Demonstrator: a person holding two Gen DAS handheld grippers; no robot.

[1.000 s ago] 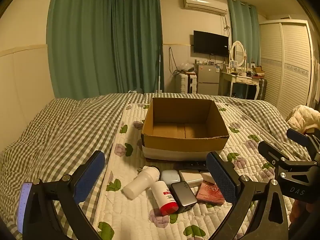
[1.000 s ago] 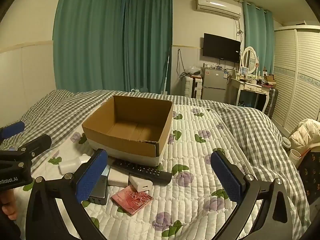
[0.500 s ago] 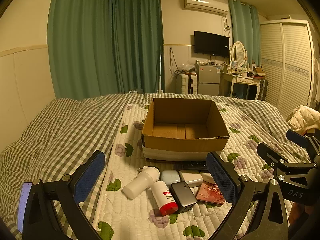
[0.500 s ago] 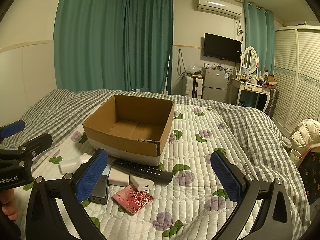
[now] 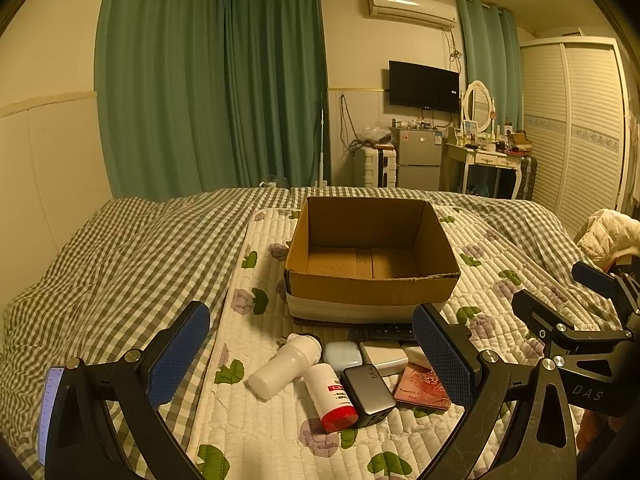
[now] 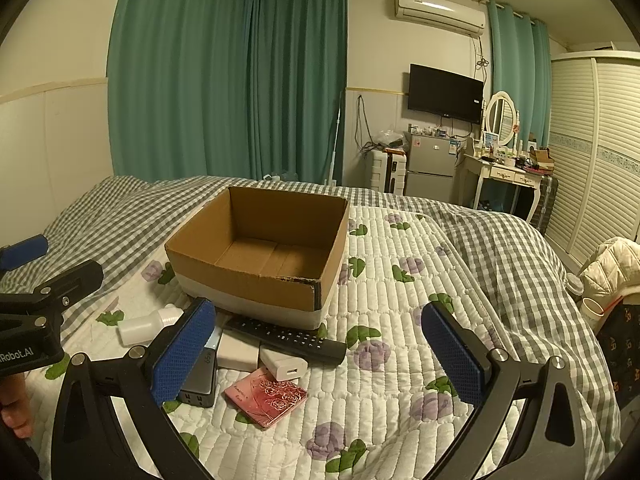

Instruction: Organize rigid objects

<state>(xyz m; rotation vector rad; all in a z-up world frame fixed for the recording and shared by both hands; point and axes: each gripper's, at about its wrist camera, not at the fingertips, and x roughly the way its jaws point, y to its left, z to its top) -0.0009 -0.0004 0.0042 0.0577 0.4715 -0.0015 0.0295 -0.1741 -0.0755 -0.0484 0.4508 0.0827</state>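
While the cardboard box [image 5: 372, 264] sits empty on the bed [image 5: 120, 264], both the left gripper [image 5: 310, 354] and right gripper [image 6: 316, 346] hover with fingers spread above the clutter, best closing squarely across the white bottle [image 5: 286, 364] nearest the left.

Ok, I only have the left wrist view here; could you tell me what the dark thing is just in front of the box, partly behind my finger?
Observer: It is a black remote control, lying flat along the near wall of the cardboard box.
Operator: Thank you. Is anything resting on top of it?
Observer: No. A white charger sits just in front of it, with its USB port facing the right camera.
Operator: And is the right gripper holding anything?
Observer: No, the right gripper is open, with nothing between its fingers.
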